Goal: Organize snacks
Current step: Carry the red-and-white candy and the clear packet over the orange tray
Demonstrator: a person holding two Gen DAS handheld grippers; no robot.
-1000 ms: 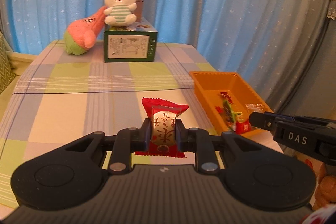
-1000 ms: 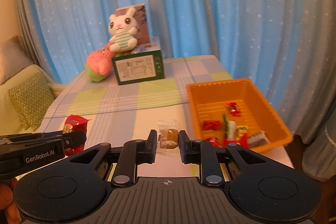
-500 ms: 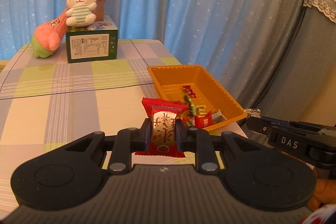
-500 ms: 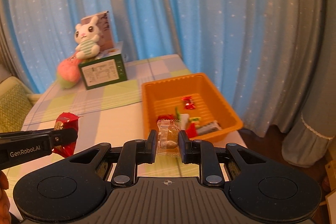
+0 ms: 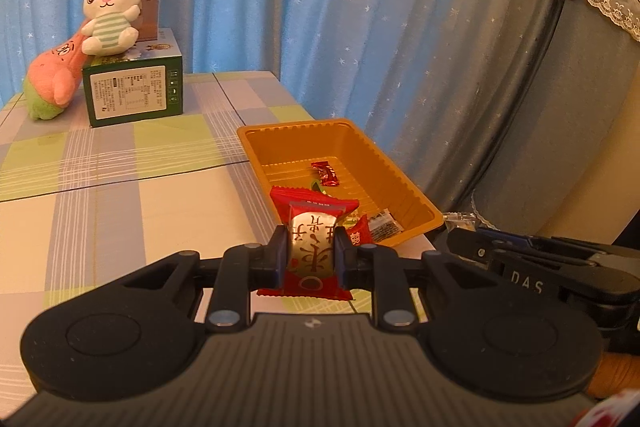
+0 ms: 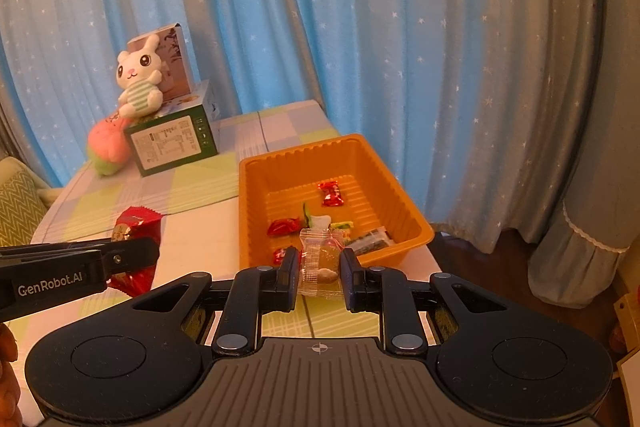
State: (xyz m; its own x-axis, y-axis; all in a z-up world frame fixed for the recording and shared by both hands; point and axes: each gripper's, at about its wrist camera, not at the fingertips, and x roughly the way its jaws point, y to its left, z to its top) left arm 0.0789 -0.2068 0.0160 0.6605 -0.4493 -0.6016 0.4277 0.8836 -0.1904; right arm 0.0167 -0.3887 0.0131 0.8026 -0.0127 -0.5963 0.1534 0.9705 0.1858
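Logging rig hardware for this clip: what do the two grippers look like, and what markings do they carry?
Both are matte black plastic. The left gripper has a ribbed body, two round discs, silver pivot pins and blue-edged pads; its side reads "GenRobot.AI". The right gripper is built alike; its side reads "DAS". No cables or sleeves show.

You see an orange tray [image 6: 404, 203] with a ribbed floor, holding red, green and dark wrappers. Your left gripper [image 5: 310, 259] is black and pinches a red packet [image 5: 311, 251] with a silver panel bearing red characters; your right gripper [image 6: 320, 273], also black, pinches a clear packet [image 6: 320, 263] showing a brown sweet. The tablecloth [image 5: 120, 195] is checked in pale green, lilac and cream. Far left: a white rabbit [image 5: 110, 15] in green stripes, a pink-and-green plush [image 5: 50, 83], a dark green box [image 5: 134, 91]. The curtain [image 6: 360, 27] is blue with white stars.
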